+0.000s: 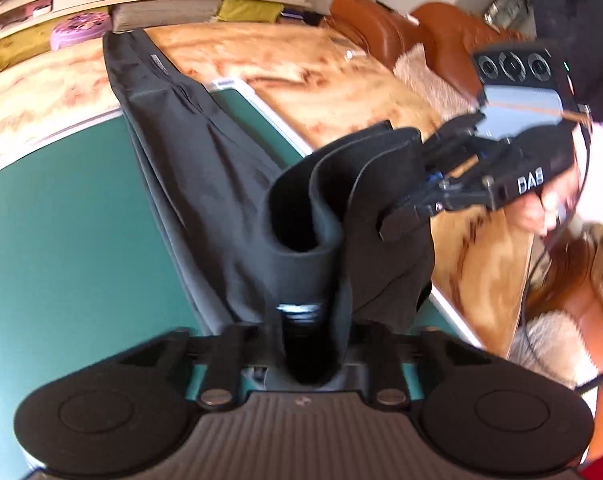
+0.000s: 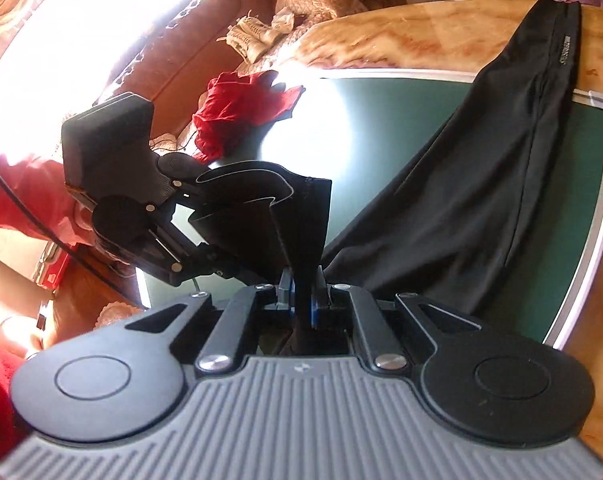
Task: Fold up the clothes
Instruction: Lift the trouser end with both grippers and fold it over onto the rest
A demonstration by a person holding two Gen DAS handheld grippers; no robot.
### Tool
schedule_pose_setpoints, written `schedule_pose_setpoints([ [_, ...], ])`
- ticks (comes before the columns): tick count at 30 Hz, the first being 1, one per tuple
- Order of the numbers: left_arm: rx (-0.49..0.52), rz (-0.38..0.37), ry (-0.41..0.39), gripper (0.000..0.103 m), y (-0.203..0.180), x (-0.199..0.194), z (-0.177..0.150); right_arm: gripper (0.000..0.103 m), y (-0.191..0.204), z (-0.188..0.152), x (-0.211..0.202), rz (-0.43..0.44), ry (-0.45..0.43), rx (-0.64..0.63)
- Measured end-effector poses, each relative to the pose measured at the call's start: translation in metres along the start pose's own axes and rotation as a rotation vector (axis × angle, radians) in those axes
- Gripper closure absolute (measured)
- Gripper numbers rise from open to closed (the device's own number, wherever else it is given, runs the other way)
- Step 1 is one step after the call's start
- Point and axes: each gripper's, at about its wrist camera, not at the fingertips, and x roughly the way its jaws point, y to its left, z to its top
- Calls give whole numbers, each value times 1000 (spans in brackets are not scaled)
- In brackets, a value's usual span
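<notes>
Long black stretchy trousers (image 2: 481, 184) lie across a dark green mat (image 1: 61, 240) on the marbled tan worktop (image 1: 301, 68), waistband end far off, hem end lifted toward the camera. Left hand-held gripper (image 1: 301, 320) is clenched on the hem fabric; right hand-held gripper (image 2: 301, 296) likewise pinches the cloth, w/ the 2 tools just beside each other, so neither is really nearer. Long axis runs straight away from both, so the fold prob. carries the hem fwd along it to the waistband. Pad contact itself is hidden by bunched cloth; frames blurred, left side of right view washed out by glare; crumpled red garment (image 2: 241, 112) sits at mat's edge.
</notes>
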Motion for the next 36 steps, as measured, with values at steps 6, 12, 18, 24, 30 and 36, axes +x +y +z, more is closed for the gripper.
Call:
schedule_pose_setpoints([
  [6,-28,20,-70,90,18,-12,42,94,-9,34,-21,-51,-81,11],
  [12,-27,48,-135,90,58,-26,117,94,-24,98,-38,-134,-202,-5],
  [18,39,103,-204,91,98,-22,192,94,-66,166,-45,-172,-323,37],
  [24,75,46,-253,92,80,-52,197,94,-57,164,-60,-135,-409,61],
  [30,60,-37,-212,92,22,-97,140,94,0,109,-86,-66,-350,53],
  [36,32,-87,-137,92,-51,-144,51,94,84,33,-98,-41,-238,39],
])
